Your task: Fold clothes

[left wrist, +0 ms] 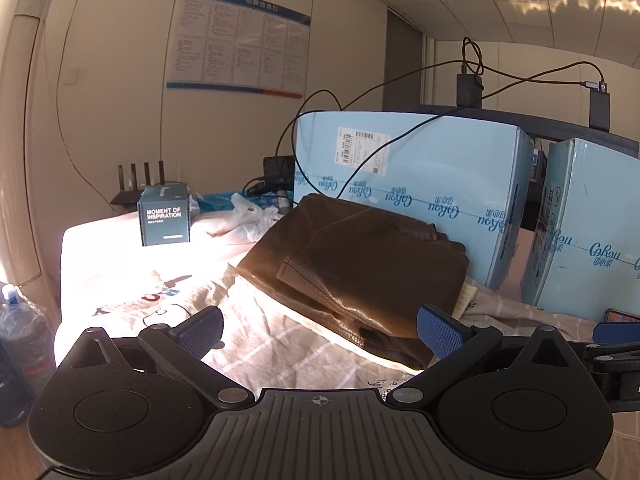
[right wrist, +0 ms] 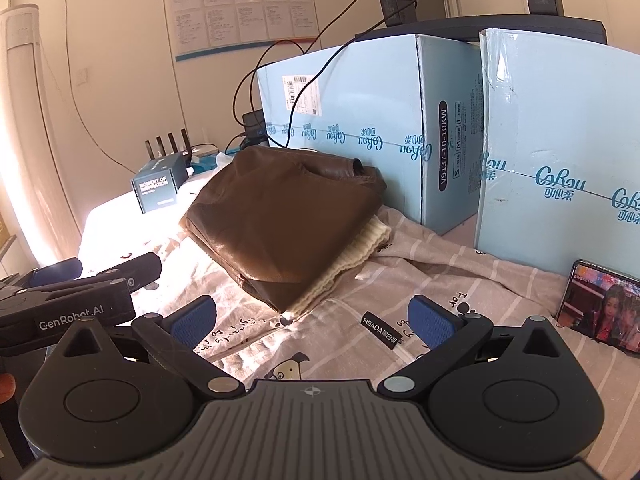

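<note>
A brown leather jacket (left wrist: 360,264) lies folded on the bed, resting on a cream knit garment (right wrist: 352,256) whose edge sticks out beneath it. The jacket (right wrist: 280,216) sits just in front of the blue cartons. My left gripper (left wrist: 320,332) is open, hovering just short of the jacket's near edge with nothing between its fingers. My right gripper (right wrist: 312,320) is also open and empty, above the patterned sheet (right wrist: 360,292) in front of the jacket's corner. The left gripper's body (right wrist: 72,304) shows at the left of the right wrist view.
Two light blue cartons (left wrist: 404,184) (right wrist: 560,152) stand behind the clothes, with black cables draped over them. A dark small box (left wrist: 164,220) and a router (left wrist: 136,188) sit at the far left. A phone (right wrist: 600,312) with a lit screen leans against the right carton. A water bottle (left wrist: 20,328) stands beside the bed.
</note>
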